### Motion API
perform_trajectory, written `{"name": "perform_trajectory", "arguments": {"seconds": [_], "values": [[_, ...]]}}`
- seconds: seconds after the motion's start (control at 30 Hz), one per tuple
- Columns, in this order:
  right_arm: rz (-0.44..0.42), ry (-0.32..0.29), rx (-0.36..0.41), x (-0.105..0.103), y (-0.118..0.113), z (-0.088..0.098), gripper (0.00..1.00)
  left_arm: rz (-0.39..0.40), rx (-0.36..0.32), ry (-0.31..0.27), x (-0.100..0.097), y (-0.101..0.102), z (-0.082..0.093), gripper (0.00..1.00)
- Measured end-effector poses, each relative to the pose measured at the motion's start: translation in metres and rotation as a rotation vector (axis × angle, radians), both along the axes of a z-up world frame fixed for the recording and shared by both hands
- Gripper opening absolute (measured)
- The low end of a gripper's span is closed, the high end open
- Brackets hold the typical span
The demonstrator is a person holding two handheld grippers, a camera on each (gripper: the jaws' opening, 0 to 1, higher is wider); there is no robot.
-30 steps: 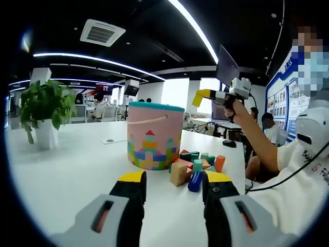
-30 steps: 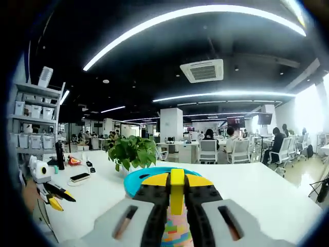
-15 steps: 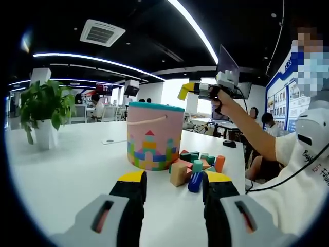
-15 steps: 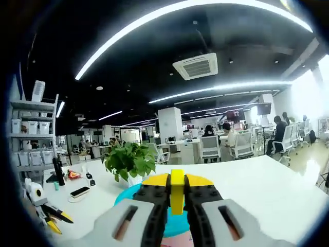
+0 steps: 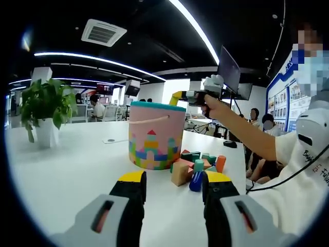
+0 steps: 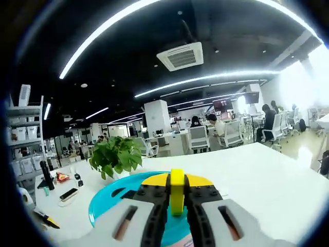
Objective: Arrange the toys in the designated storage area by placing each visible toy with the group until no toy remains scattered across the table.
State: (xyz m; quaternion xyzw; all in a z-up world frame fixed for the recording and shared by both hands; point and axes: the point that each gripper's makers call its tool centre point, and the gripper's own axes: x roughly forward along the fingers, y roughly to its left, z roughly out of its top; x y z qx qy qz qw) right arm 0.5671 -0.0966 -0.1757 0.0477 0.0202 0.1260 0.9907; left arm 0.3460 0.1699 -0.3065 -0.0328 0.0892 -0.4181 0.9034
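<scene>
Holding 1 yellow block [image 6: 177, 190] above the bucket [image 5: 156, 135]: right gripper [image 6: 177, 198], clamped. Left gripper [image 5: 172, 186]: wide, near the toy pile [image 5: 198, 165].

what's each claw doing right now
Left claw: open, holding nothing.
Right claw: shut on a thin yellow block, above the teal bucket lid.

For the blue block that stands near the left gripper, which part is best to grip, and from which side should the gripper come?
Grip the blue block across its middle, coming straight forward with the open left gripper. It looks like a slim, leaning cylinder at the near edge of the block pile, so its near side is free. The tan cube sits close on its left, so keep the approach narrow.
</scene>
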Motion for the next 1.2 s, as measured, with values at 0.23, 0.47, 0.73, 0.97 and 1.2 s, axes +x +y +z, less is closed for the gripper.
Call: {"name": "perform_trajectory", "arguments": {"seconds": [0.23, 0.47, 0.73, 0.97, 1.2], "values": [[0.045, 0.092, -0.018, 0.004, 0.012, -0.005, 0.1, -0.004, 0.0, -0.002, -0.001, -0.001, 0.001, 0.44], [0.013, 0.164, -0.185, 0.002, 0.012, -0.009, 0.1, -0.001, -0.002, -0.002, 0.0, 0.0, 0.001, 0.44], [0.046, 0.284, -0.289, -0.001, 0.02, -0.011, 0.1, -0.002, -0.003, -0.002, -0.001, 0.002, 0.001, 0.44], [0.161, 0.329, -0.185, -0.005, 0.026, -0.008, 0.1, 0.002, -0.007, 0.004, 0.002, 0.002, -0.001, 0.44], [0.242, 0.338, -0.173, -0.007, 0.052, -0.004, 0.1, -0.012, -0.003, 0.003, -0.001, -0.003, 0.0, 0.44]]}}
